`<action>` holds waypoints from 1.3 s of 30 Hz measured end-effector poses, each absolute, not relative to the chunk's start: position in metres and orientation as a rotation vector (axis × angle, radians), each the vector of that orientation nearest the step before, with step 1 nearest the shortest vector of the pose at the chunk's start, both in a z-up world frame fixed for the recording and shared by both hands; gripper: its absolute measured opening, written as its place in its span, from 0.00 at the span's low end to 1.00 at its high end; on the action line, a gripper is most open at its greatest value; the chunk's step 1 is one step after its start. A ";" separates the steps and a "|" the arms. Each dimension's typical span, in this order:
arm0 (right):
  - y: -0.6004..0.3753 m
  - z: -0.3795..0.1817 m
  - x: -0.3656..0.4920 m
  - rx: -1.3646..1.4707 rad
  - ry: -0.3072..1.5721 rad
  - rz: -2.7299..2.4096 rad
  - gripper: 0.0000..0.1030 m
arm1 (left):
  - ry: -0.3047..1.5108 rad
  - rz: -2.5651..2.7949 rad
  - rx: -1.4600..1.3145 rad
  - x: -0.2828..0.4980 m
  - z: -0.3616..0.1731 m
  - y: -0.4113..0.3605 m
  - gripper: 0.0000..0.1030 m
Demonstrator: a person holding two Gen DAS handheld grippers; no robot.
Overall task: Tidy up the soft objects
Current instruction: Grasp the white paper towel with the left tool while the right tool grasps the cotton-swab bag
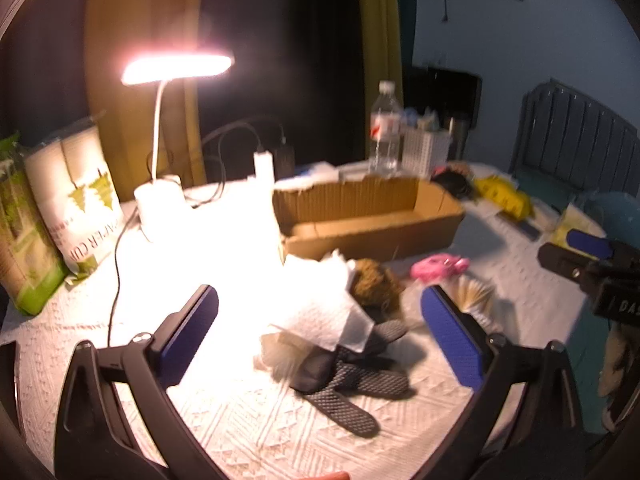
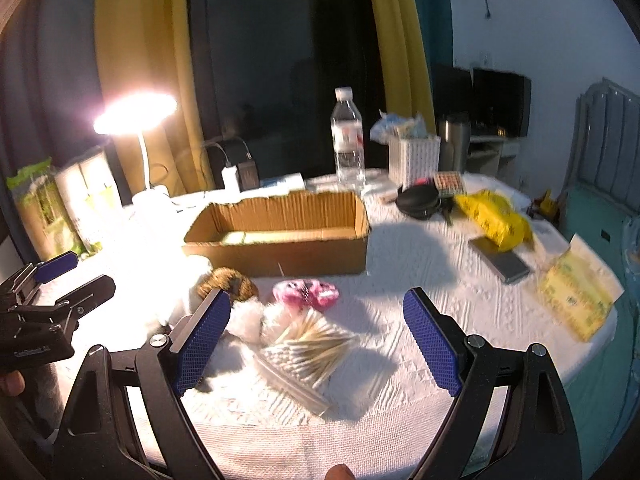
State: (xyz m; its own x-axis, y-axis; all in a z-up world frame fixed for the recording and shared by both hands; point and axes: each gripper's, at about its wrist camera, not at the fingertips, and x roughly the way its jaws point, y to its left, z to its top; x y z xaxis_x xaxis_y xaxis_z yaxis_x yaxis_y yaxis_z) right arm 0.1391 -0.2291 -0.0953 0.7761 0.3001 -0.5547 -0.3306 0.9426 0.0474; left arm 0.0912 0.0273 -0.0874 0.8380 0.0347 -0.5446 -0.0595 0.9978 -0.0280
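Observation:
A pile of soft things lies on the white tablecloth in front of an open cardboard box [image 1: 372,216] [image 2: 280,236]. It holds a dark grey mesh glove [image 1: 344,376], a white tissue [image 1: 324,300], a brown furry lump [image 1: 376,284] [image 2: 228,280], a pink fluffy item [image 1: 438,266] [image 2: 306,294], white cotton balls [image 2: 248,320] and a clear bag of cotton swabs [image 2: 308,350]. My left gripper [image 1: 320,332] is open, its jaws either side of the glove and tissue. My right gripper [image 2: 316,336] is open above the swab bag.
A lit desk lamp [image 1: 160,192] glares at the left beside paper cup packs [image 1: 76,200]. A water bottle [image 2: 347,140], white basket [image 2: 414,156], black case [image 2: 420,200], yellow bag [image 2: 496,216], phone [image 2: 502,260] and tissue pack [image 2: 576,292] sit behind and right.

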 end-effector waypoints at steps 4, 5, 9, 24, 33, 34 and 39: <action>-0.232 -0.110 0.158 -0.046 0.641 0.331 0.88 | 0.627 0.054 -0.030 0.114 -0.107 0.030 0.99; -0.231 -0.113 0.162 -0.045 0.652 0.330 0.88 | 0.643 0.054 -0.026 0.121 -0.112 0.030 0.99; -0.233 -0.130 0.179 -0.045 0.700 0.327 0.88 | 0.704 0.062 -0.012 0.146 -0.134 0.033 0.99; -0.231 -0.184 0.219 0.023 0.880 0.397 0.88 | 0.797 -0.038 -0.079 0.167 -0.157 0.048 0.27; -0.222 -0.190 0.218 0.091 0.944 0.497 0.71 | 0.745 -0.050 -0.106 0.150 -0.139 0.059 0.18; -0.221 -0.189 0.217 0.081 0.943 0.497 0.69 | 0.740 -0.054 -0.113 0.148 -0.137 0.061 0.18; -0.220 -0.179 0.208 0.042 0.914 0.493 0.65 | 0.702 -0.077 -0.132 0.139 -0.122 0.065 0.18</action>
State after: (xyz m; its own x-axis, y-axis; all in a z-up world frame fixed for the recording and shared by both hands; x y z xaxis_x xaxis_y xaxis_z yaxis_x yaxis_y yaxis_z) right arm 0.2079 -0.2200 -0.1788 0.5075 0.4261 -0.7489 -0.3913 0.8883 0.2402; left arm 0.1386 0.0652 -0.1219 0.7612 -0.1152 -0.6382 0.0265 0.9888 -0.1468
